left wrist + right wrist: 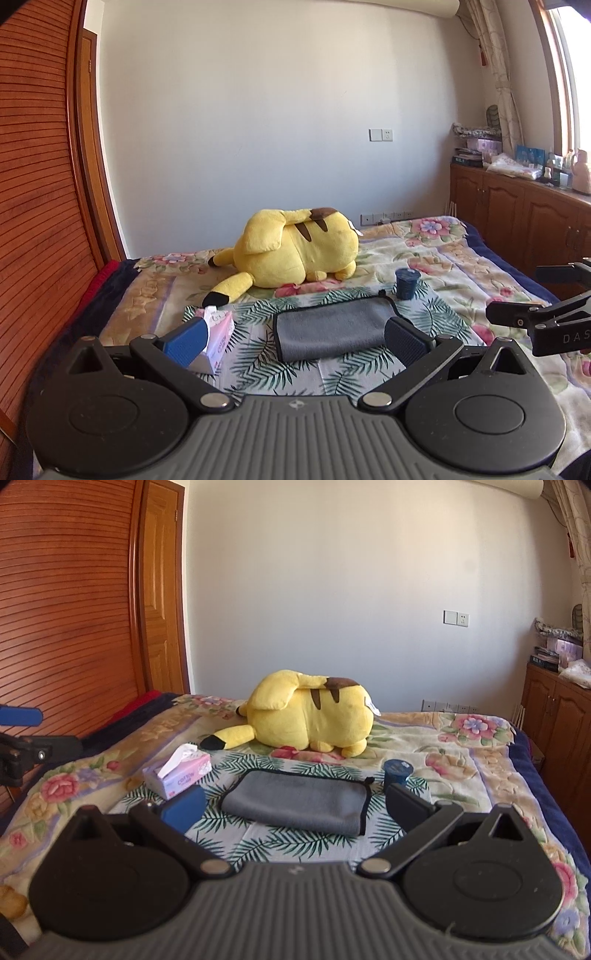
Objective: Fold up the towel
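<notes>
A grey towel [332,326] with a black hem lies folded into a thick rectangle on a leaf-print cloth [258,365] on the bed; it also shows in the right wrist view [299,801]. My left gripper [295,338] is open, held back from the towel's near edge, with nothing between its blue pads. My right gripper [293,806] is open and empty too, just short of the towel. The right gripper's black fingers [517,314] show at the right edge of the left wrist view.
A pink tissue box [179,775] stands left of the towel, a dark blue cup [397,770] to its right. A yellow plush toy [310,716] lies behind. A floral blanket [461,760] covers the bed. Wooden wardrobe left, wooden cabinets [517,218] right.
</notes>
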`<state>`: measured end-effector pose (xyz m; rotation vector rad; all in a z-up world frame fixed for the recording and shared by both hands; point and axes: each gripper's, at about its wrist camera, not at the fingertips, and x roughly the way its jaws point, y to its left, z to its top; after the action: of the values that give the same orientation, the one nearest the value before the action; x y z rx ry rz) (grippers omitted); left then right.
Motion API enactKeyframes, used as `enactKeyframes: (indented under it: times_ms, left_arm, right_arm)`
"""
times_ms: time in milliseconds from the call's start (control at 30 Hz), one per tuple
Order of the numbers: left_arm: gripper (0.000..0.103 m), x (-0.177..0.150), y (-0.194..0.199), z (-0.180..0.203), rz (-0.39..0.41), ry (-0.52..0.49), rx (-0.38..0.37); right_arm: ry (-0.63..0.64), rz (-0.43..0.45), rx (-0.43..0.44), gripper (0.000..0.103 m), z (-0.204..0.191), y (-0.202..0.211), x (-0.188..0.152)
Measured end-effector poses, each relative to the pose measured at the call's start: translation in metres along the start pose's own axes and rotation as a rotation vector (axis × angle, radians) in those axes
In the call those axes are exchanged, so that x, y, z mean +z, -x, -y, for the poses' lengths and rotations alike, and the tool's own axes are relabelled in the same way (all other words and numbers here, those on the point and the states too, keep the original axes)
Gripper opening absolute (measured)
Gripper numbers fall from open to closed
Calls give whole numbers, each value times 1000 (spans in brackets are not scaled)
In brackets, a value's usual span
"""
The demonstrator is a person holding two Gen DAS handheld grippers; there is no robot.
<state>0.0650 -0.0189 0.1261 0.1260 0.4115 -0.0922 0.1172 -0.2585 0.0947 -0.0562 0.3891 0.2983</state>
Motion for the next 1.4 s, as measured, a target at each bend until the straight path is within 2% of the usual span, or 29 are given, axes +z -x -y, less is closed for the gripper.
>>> enactKeyframes:
  times_ms: [67,600,1033,1400]
  left_arm:
    - [85,-11,3,1,-6,-3,-16]
    - [85,-66,5,-2,-46,15,21]
    - [85,-105,9,0,-59,37,18]
    - [85,-131,0,-1,-84,35,46]
  right_arm:
    - [-2,-6,0,103,-2,3,-7]
    - [-8,-14,-1,103,-16,18,-42]
    - [-43,-87,-16,103,-17,14,-89]
    - [-67,-91,-34,103,-14,14,-100]
